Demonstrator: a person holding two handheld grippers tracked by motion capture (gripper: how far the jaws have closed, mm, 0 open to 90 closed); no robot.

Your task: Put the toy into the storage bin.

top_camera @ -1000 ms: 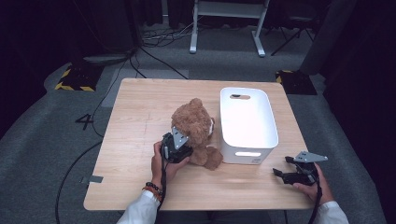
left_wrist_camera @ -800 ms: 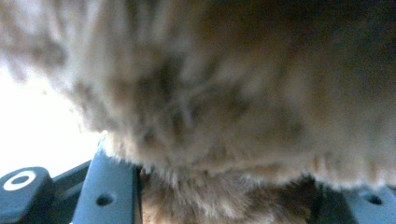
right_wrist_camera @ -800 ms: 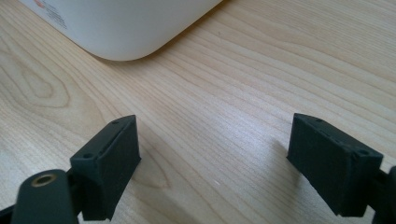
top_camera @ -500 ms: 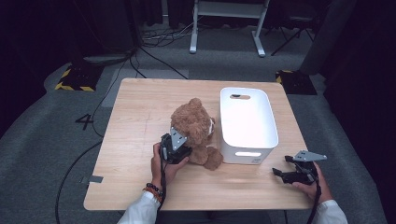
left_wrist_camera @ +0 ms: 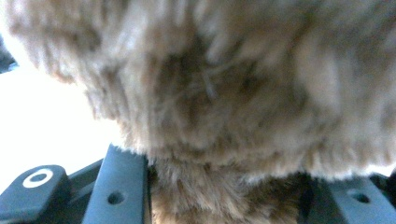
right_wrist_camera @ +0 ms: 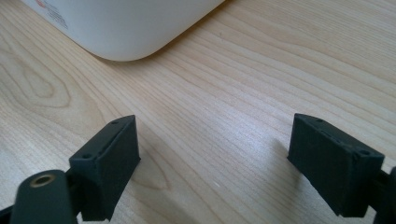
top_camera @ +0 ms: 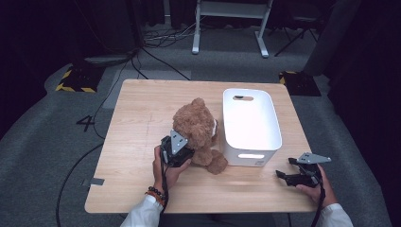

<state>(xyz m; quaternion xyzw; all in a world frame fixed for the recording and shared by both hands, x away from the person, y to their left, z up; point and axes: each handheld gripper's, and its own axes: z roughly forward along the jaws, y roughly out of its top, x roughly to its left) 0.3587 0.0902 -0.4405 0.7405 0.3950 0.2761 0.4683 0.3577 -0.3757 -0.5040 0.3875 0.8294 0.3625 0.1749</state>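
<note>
Left hand (top_camera: 166, 165) reaching in from the near edge, sleeve and beaded wristband showing, wrapped round the left gripper (top_camera: 182, 150) and angled forward toward the teddy bear (top_camera: 196, 127). Jaws just drawn in, now clamped on the bear's brown fur (left_wrist_camera: 224, 140), plush bulging between the two black pads in the left gripper view. Bear sitting near the middle of the wooden table (top_camera: 137, 118), leaning against the left wall of the white bin (top_camera: 250, 124), one foot stuck out toward the near edge. Right hand (top_camera: 316, 187) resting low at the near right corner, right gripper (top_camera: 287, 172) pointed left along the table top. Jaws spread wide, nothing between them, bare wood grain (right_wrist_camera: 210, 135) below and a rounded corner of the bin (right_wrist_camera: 126, 28) just ahead. Beyond the table: grey carpet, black cables, yellow-and-black striped floor tape (top_camera: 73, 87), white legs of a stand (top_camera: 229, 33), dark curtains.
</note>
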